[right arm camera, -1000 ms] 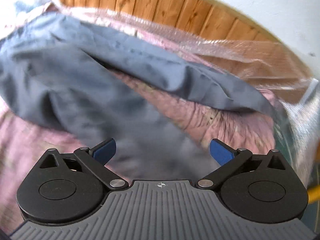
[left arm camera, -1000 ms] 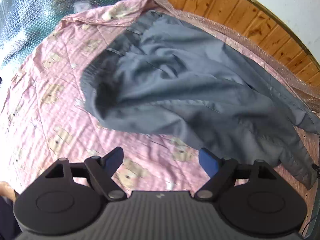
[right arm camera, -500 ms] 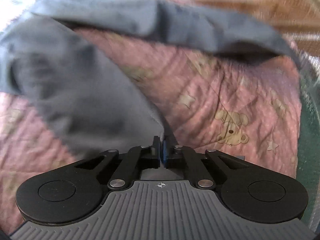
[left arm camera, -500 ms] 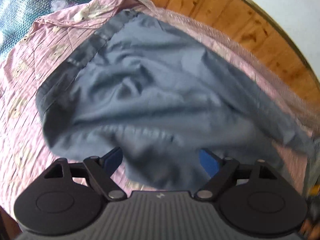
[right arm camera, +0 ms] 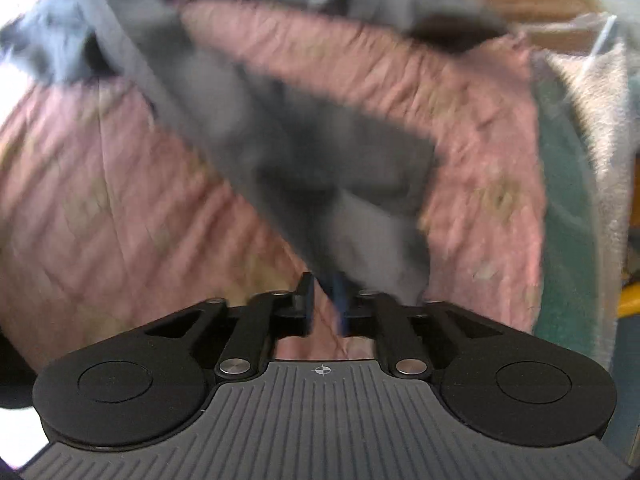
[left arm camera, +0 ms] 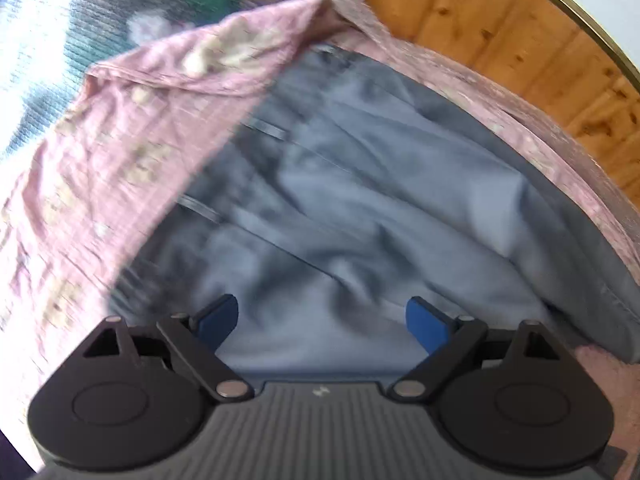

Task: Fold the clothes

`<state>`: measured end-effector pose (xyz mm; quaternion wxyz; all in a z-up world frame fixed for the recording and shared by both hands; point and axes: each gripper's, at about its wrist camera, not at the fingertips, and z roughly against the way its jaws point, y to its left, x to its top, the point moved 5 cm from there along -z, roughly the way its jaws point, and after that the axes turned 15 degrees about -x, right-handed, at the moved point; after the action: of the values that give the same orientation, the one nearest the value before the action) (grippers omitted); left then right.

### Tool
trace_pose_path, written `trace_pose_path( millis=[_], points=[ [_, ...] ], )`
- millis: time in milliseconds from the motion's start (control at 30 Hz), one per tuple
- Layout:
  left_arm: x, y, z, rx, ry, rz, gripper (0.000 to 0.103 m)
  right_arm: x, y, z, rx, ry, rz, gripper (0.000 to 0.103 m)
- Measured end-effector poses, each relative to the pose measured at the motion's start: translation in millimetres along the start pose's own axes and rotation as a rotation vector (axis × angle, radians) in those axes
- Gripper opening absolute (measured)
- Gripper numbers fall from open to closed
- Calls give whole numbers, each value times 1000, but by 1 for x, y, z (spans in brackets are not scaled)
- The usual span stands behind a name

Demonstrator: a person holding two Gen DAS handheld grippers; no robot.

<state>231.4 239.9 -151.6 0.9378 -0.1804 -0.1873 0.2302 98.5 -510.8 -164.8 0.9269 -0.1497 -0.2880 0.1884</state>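
Right gripper (right arm camera: 325, 304) now has its fingers slightly parted, a narrow gap where half a second ago they were pressed tight on the grey trousers (left arm camera: 360, 208); a tapering fold of that cloth runs down to the fingertips, blur hides whether it is still pinched. Left gripper (left arm camera: 322, 320) has moved in over the trousers, fingers wide apart, cloth under and between them, nothing clamped.

Left view only: waistband end with belt loops at upper left, trousers spread rumpled across the pink bear-print quilt (left arm camera: 80, 184), far edge running along the right. Right view only: trousers (right arm camera: 304, 168) lifted in a stretched band from upper left down to the gripper, a second leg strip lying across the top, pink quilt (right arm camera: 100, 200) showing either side.

Around: clear plastic sheet (left arm camera: 400, 36) bunched along the quilt's far edge, wood-panel wall (left arm camera: 500, 28) behind it, shiny bubble wrap (left arm camera: 60, 40) at upper left. Right view adds green fabric (right arm camera: 568, 240) at the right edge. Both frames motion-blurred.
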Motion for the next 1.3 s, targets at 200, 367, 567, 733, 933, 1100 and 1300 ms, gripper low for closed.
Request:
trace_pose_path(
  millis=[200, 367, 567, 733, 933, 1100, 1300],
  points=[
    [33, 52, -33, 44, 1, -7, 94, 133, 72, 42, 73, -284, 21, 84],
    [61, 96, -61, 80, 1, -13, 93, 251, 206, 18, 262, -381, 141, 86],
    [72, 91, -80, -93, 19, -135, 24, 321, 345, -42, 434, -200, 387, 26],
    [88, 97, -12, -429, -200, -89, 3, 339, 341, -38, 423, -156, 372, 0],
    [54, 160, 123, -598, -478, -43, 0, 337, 287, 84, 391, -341, 264, 0],
    [-8, 209, 54, -327, -204, 73, 11, 265, 314, 66, 391, -165, 251, 0],
    [-33, 164, 35, -327, -109, 143, 77, 220, 338, 43, 363, -101, 149, 33]
  ],
)
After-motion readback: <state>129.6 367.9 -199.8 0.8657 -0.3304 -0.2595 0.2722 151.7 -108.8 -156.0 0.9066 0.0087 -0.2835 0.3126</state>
